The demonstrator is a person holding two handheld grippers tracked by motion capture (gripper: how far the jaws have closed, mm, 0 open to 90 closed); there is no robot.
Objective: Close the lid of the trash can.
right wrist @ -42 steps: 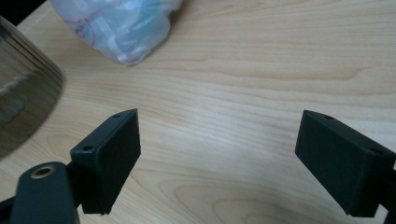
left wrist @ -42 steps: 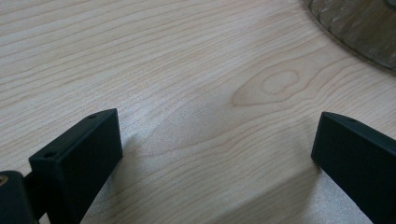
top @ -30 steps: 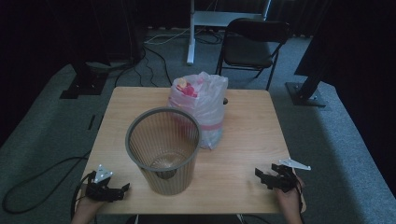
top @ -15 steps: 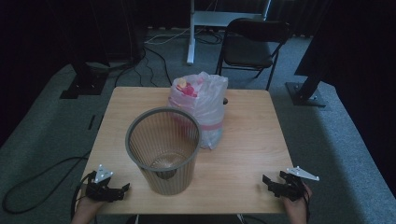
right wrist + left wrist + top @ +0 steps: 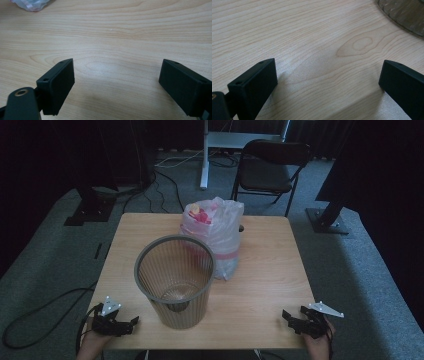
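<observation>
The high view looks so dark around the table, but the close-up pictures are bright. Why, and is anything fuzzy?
In the high view, light falls mostly on the table while the room behind stays nearly black, and the bin and bag look soft and grainy. In the left gripper view, the wood is bright, with faint shadows by the left hand-held gripper. In the right gripper view, the bag's corner is blurred.

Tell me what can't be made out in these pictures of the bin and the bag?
- Dark thing at the bottom of the mesh bin: high view, blurred by the mesh and dim light.
- Pink and yellow contents of the plastic bag: high view, too small to identify; its near left side is hidden by the bin.
- Bin in the left gripper view: cut off by the top right edge.
- Bag in the right gripper view: cut off by the top edge.
</observation>
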